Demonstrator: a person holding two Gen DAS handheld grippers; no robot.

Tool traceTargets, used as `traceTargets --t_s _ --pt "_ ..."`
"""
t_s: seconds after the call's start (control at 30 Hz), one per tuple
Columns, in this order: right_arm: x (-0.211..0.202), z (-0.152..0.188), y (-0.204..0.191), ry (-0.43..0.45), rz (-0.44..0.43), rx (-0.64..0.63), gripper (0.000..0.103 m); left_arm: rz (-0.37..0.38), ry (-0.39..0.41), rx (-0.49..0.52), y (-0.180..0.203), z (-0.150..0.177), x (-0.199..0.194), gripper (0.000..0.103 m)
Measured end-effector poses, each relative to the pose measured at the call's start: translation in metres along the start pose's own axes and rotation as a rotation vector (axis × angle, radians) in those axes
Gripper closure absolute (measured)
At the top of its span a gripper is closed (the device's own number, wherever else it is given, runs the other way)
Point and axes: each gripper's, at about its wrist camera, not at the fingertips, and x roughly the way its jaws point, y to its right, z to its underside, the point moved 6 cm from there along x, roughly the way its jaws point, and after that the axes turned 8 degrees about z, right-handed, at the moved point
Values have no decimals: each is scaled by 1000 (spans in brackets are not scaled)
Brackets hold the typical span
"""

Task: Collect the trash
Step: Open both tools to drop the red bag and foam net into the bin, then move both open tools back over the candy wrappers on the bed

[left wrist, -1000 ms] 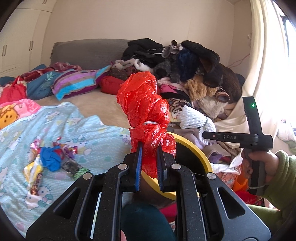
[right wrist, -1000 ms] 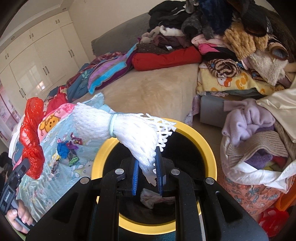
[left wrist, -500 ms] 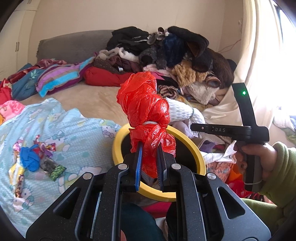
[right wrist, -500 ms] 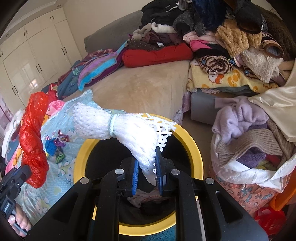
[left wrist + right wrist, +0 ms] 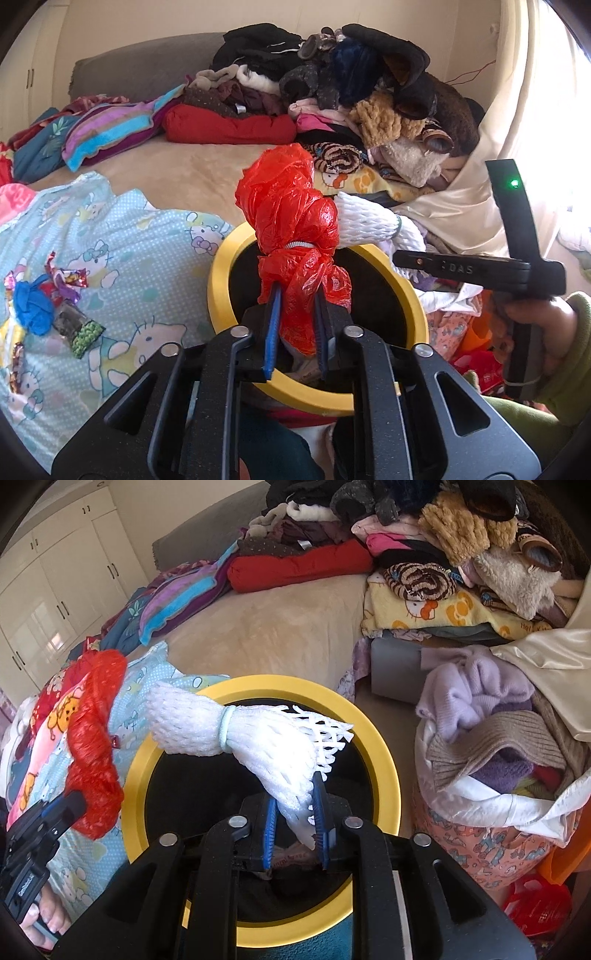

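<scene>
Left tool [image 5: 295, 328] opening around red bag [image 5: 291, 225], right tool [image 5: 295, 830] opening around white net [image 5: 236, 734], both over yellow-rimmed bin [image 5: 384, 768]

a beige bed [image 5: 192, 170] piled with clothes [image 5: 332, 85] lies ahead, white wardrobes [image 5: 55, 590] far left, bright curtain [image 5: 535, 110] right.

bright daylight from right edge, curtain [image 5: 535, 110] blown out. both views sharp, strong fisheye bend and black vignette at corners, soft shadows lower frame.
</scene>
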Motion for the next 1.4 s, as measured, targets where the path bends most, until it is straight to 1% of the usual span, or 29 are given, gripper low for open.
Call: traceTargets --t_s 0.03,0.07,0.1,0.13,0.23,0.27,0.3,0.33,0.37,0.47,0.53,0.6,0.63,0.7,0.9,1.03,1.2,1.4 --pt "-1 0 -1 4 -4 -5 74 2 -1 -3 -1 0 2 83" --pt "-2 -1 -1 14 -5 -10 71 8 3 -11 -3 0 2 73" --pt "-2 -2 -2 20 -4 -15 62 8 13 -15 -4 0 1 57" --pt "-3 -2 -3 25 -3 -18 55 3 22 -20 -6 0 0 51" --pt "-3 -3 -4 28 -1 -15 52 -11 38 -46 -12 2 -3 35" --pt "-3 -2 -4 25 -3 -13 52 -14 45 -57 -14 3 -5 25" --pt "-3 -2 -4 26 -3 -10 52 -17 57 -63 -15 3 -8 19" --pt "-4 -2 -5 30 -6 -7 51 -19 68 -67 -16 2 -11 16" --pt "-6 -2 -7 36 -9 -6 50 -24 81 -68 -17 2 -15 11" --pt "-15 -4 -14 78 -15 -3 42 -49 114 -78 -21 0 -27 11" --pt "-21 -5 -20 109 -24 -2 36 -65 129 -84 -25 -1 -34 11" --pt "-29 -5 -27 144 -41 -3 33 -74 142 -91 -28 -3 -40 11" --pt "-33 -5 -31 160 -48 -7 29 -76 147 -95 -29 -3 -42 11" --pt "-41 -6 -38 196 -61 -12 25 -84 160 -100 -31 -4 -49 11" --pt "-65 -7 -65 284 -107 -60 23 -120 194 -96 -38 -5 -66 11" --pt "-77 -5 -85 322 -121 -108 17 -145 213 -121 -48 -4 -78 11" --pt "-87 0 -110 355 -138 -180 16 -182 236 -143 -63 -4 -91 11" --pt "-90 4 -133 360 -161 -228 16 -221 261 -169 -80 -2 -106 11"
